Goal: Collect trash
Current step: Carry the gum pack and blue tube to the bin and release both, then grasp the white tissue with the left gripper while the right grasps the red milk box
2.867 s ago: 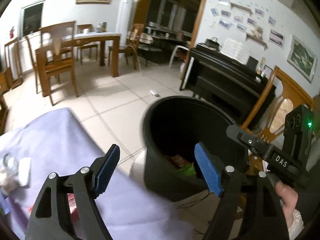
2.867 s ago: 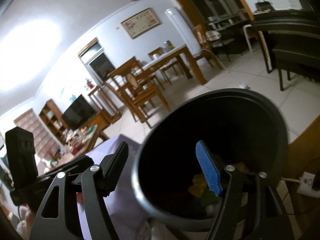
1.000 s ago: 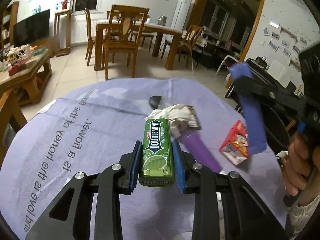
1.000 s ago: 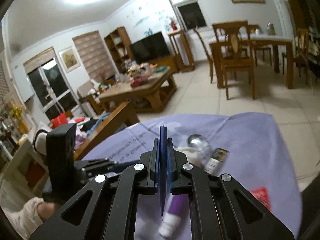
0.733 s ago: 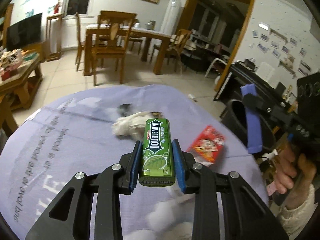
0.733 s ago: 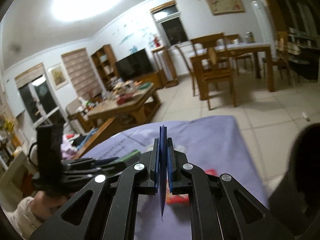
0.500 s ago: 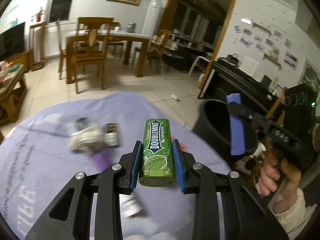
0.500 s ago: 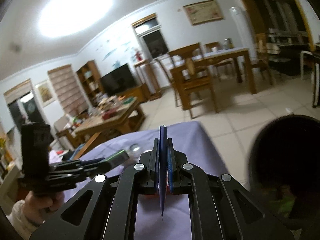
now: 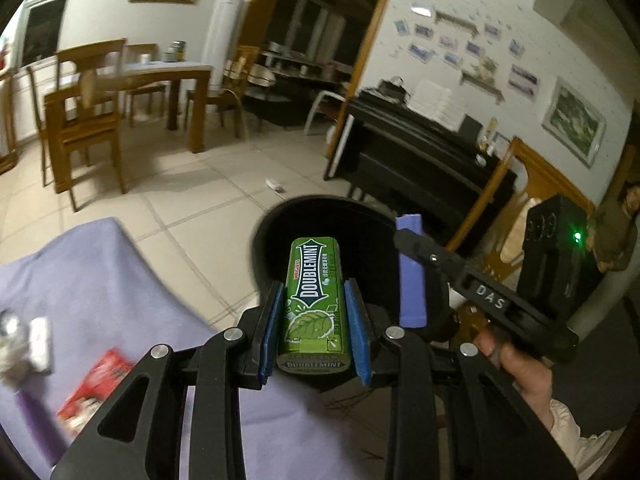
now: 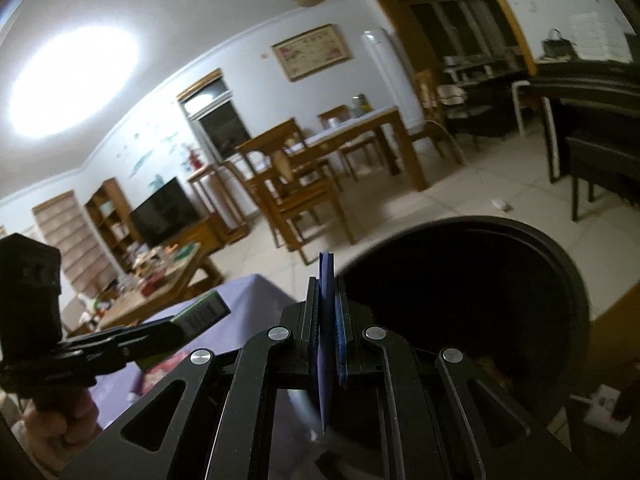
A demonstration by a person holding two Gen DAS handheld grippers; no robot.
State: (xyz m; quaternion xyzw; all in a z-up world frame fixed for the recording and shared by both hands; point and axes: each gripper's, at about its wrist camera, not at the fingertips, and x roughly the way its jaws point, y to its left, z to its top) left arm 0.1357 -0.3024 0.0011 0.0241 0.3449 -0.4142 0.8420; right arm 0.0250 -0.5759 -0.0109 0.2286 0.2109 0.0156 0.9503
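My left gripper (image 9: 314,292) is shut on a green Doublemint gum pack (image 9: 316,280), gripped by its long sides and held just in front of the black trash bin (image 9: 266,248), over its near rim. My right gripper (image 10: 328,292) is shut on a thin purple sheet (image 10: 325,360) held edge-on, close to the bin (image 10: 560,252), whose dark inside fills the right of that view. In the left wrist view the right gripper (image 9: 408,240) carries that purple sheet (image 9: 411,280) over the bin's right side. In the right wrist view the gum pack (image 10: 204,312) shows at the left.
The purple-clothed table (image 9: 100,280) lies lower left with a red packet (image 9: 96,380), a white wad (image 9: 38,340) and a purple tube (image 9: 28,412). A dark piano (image 9: 420,160) and a wooden chair (image 9: 520,200) stand behind the bin. Dining table and chairs (image 9: 100,100) stand farther off.
Both grippers swung from over the table's trash rightward to the bin, which has come into view. The gum pack and the purple sheet stay gripped as before.
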